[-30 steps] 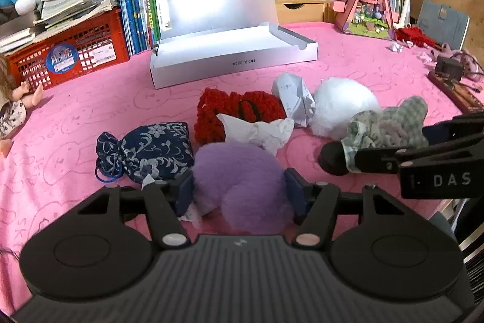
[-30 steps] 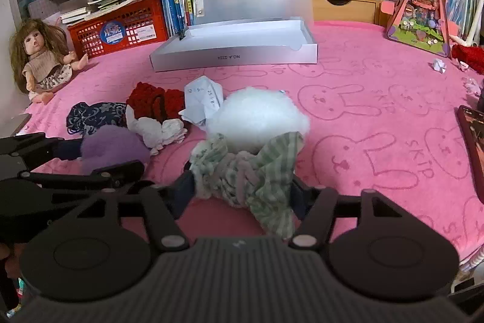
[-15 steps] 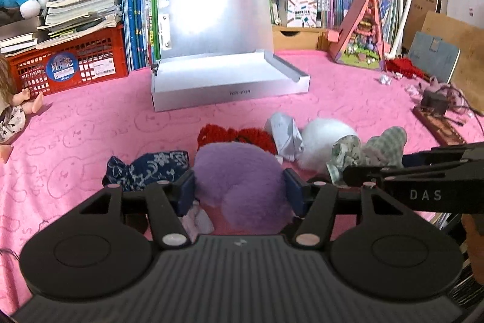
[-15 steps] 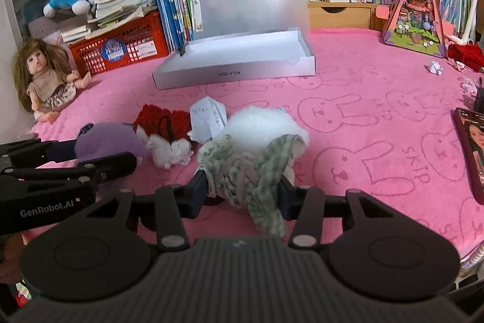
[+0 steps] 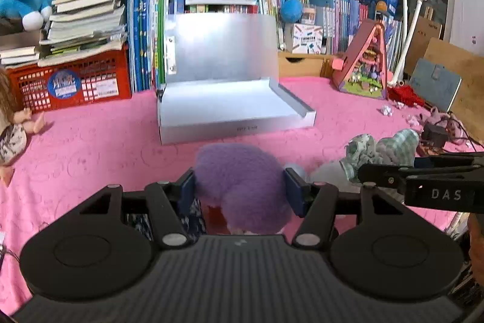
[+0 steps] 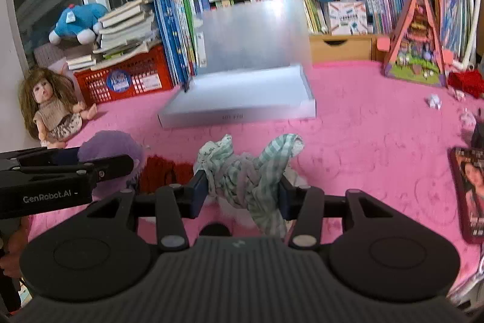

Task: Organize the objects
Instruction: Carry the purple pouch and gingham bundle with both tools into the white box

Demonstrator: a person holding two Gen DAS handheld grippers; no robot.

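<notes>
Bare pink tablecloth [image 5: 90, 147] lies between both grippers and the open silver box [image 5: 230, 108], whose tray shows nothing inside and whose lid stands upright. The left gripper [image 5: 240, 191] clamps a purple fluffy ball [image 5: 242, 183]; the right gripper [image 6: 242, 191] pinches a green checked scrunchie [image 6: 248, 168], both raised.

Purple fluffy pom-pom [image 5: 242, 186] in my left gripper [image 5: 240, 191], blue pads w/ black arms. Green-white checked fabric bundle [image 6: 248, 171] in my right gripper [image 6: 242, 192]. Pink cloth [image 5: 90, 147] w/ faint bunny pattern underneath. Silver-grey box [image 5: 230, 111] ahead. Red crochet piece [image 6: 163, 174] below, navy floral pouch [image 5: 187, 220] w/ white print.
</notes>
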